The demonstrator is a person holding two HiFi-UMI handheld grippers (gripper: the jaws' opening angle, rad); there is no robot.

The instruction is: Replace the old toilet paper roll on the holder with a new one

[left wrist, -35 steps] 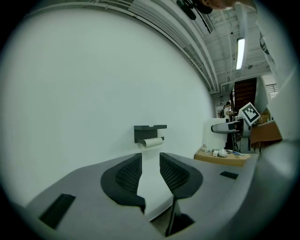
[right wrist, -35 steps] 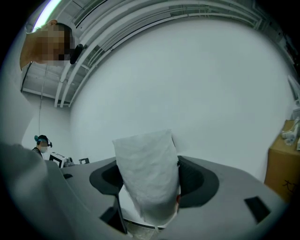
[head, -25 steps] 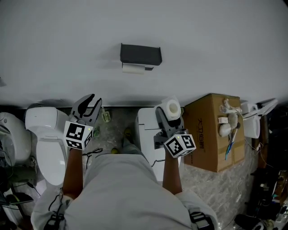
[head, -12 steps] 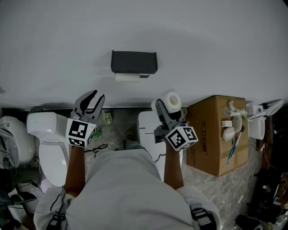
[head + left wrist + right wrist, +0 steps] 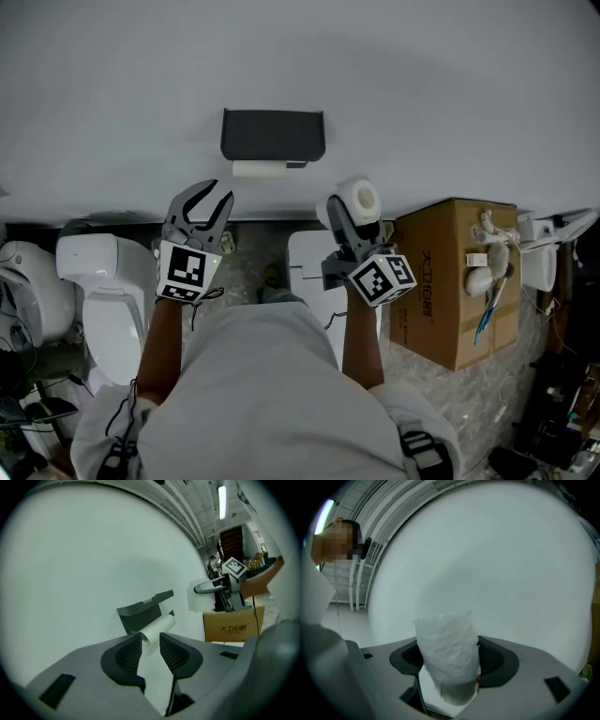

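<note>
The dark holder point(image 5: 273, 136) is seen on the wall with the old roll point(image 5: 259, 169) mounted under it, not yet removed; it appears thin, though how much paper is left cannot be judged at this range. The new roll point(image 5: 361, 199) is clamped between the jaws of the right gripper point(image 5: 351, 214), below and to the right of the holder. The left gripper point(image 5: 212, 195) is held with jaws apart and empty, aimed at the old roll, clear of it. Judged: the new roll is fetched; removal and fitting are outstanding.
</note>
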